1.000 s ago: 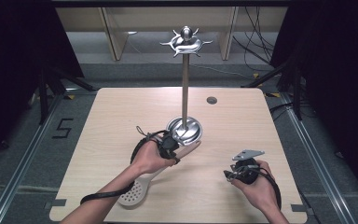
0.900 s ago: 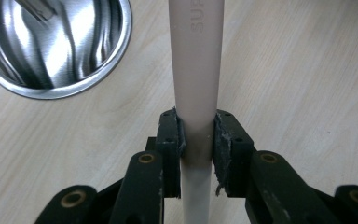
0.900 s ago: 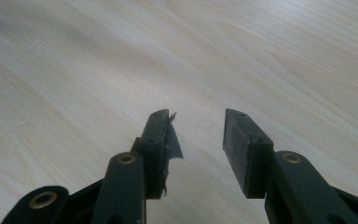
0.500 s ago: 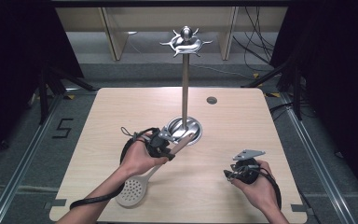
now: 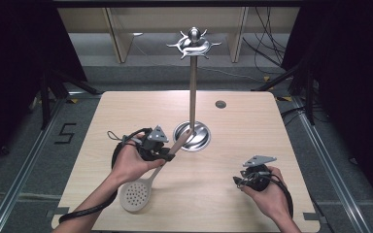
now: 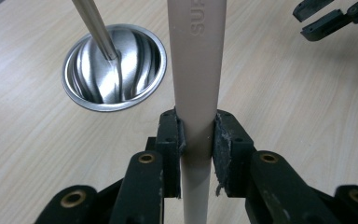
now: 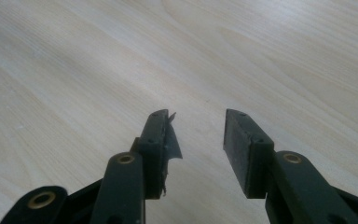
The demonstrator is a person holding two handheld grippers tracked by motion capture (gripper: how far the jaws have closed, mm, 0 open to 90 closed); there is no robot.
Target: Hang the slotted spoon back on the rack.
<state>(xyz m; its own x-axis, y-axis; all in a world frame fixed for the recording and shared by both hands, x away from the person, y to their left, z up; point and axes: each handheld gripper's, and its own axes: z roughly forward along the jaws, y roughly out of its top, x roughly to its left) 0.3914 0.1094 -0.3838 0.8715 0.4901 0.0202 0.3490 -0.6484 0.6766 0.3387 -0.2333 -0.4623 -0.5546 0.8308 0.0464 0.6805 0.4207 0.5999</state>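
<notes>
A beige slotted spoon (image 5: pixel 148 182) hangs off the table in my left gripper (image 5: pixel 167 154), which is shut on its handle (image 6: pixel 196 79). The perforated head points toward the near edge and the handle tip reaches toward the steel stand's round base (image 5: pixel 192 135). The stand's pole (image 5: pixel 193 92) rises to a hook crown (image 5: pixel 193 44). In the left gripper view the handle runs up between the two pads, with the base (image 6: pixel 114 70) just left of it. My right gripper (image 5: pixel 240 181) rests low near the front right, jaws open with nothing between them (image 7: pixel 198 135).
The light wooden table (image 5: pixel 252 131) has a small dark round hole (image 5: pixel 220 104) at its back right. Metal floor rails run along both sides. Shelving legs and cables sit beyond the far edge. In the left gripper view the right gripper's jaws (image 6: pixel 333 18) show at the top right.
My left gripper has carried the spoon leftward and up, and the spoon has swung so its head is lower left. The right gripper has stayed put.
</notes>
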